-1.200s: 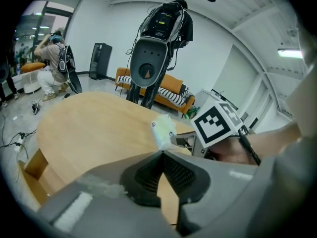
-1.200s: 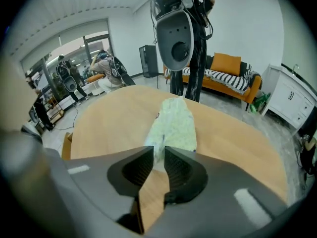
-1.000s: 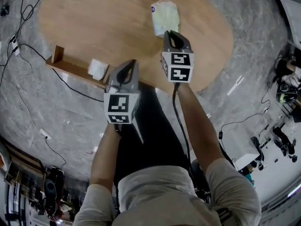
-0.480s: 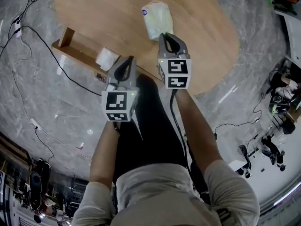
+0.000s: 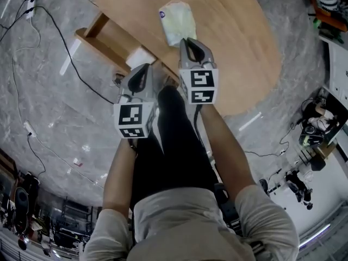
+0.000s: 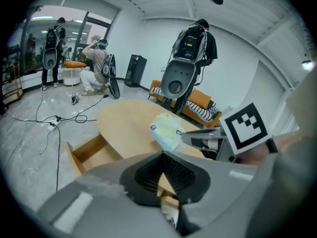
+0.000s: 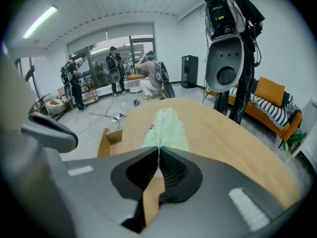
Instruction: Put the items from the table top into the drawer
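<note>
On the oval wooden table (image 5: 239, 48) lies one pale green soft packet (image 5: 176, 23), on the half of the top nearer to the person and close to the side where the drawer is. It lies flat. Its long axis runs away from the person, almost in line with the right gripper (image 5: 189, 40), with only a small lean to the person's left at the far end. On that far left corner there is a small dark round mark.

The right gripper points down along this axis, with its tips at the near short end of the packet. I cannot tell if they touch it. Its jaws are pressed together and nothing is between them.

The left gripper (image 5: 142, 69) is beside it, over the edge of the table above the drawer (image 5: 115, 38). Its jaws are also closed and empty.

The drawer stands pulled out from the table on the person's left side. A small white thing (image 5: 140, 56) lies inside it, near the table edge.
</note>
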Demonstrator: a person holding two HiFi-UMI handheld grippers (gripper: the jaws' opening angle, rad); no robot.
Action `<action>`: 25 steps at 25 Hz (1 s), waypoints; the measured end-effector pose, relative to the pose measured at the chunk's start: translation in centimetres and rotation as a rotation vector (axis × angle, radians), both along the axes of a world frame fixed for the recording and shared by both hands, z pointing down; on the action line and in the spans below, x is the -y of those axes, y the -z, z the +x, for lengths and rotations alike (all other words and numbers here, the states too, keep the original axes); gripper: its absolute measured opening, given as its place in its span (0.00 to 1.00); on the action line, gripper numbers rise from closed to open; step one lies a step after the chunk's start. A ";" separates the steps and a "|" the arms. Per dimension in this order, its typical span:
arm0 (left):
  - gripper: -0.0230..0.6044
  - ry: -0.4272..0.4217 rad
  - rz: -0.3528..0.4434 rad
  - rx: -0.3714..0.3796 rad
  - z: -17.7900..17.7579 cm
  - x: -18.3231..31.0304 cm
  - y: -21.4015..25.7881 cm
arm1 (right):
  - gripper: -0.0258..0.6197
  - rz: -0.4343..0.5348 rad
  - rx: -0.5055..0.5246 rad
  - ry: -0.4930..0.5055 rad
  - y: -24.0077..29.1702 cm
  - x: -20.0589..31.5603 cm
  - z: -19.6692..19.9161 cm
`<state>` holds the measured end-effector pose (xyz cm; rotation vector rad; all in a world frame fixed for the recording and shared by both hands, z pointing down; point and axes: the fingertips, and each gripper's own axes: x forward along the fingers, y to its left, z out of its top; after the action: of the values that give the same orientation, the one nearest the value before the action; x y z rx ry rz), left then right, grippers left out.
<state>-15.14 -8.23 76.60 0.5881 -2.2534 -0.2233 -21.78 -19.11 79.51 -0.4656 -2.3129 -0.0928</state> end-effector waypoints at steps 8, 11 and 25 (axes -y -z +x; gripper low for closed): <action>0.07 0.116 0.006 -0.006 0.9 -5.9 0.0 | 0.06 -0.021 0.015 0.149 1.0 -8.1 0.5; 0.07 0.156 0.011 -0.004 1.1 -7.8 0.0 | 0.06 -0.028 0.023 0.210 1.2 -11.0 0.7; 0.07 0.276 -0.004 -0.012 2.5 -16.7 -1.5 | 0.06 -0.041 0.024 0.350 -1.3 -21.5 2.6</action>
<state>-12.64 8.44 78.10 0.2703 -2.3180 -0.3582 -19.20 2.41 80.80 -0.8911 -2.2380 -0.2221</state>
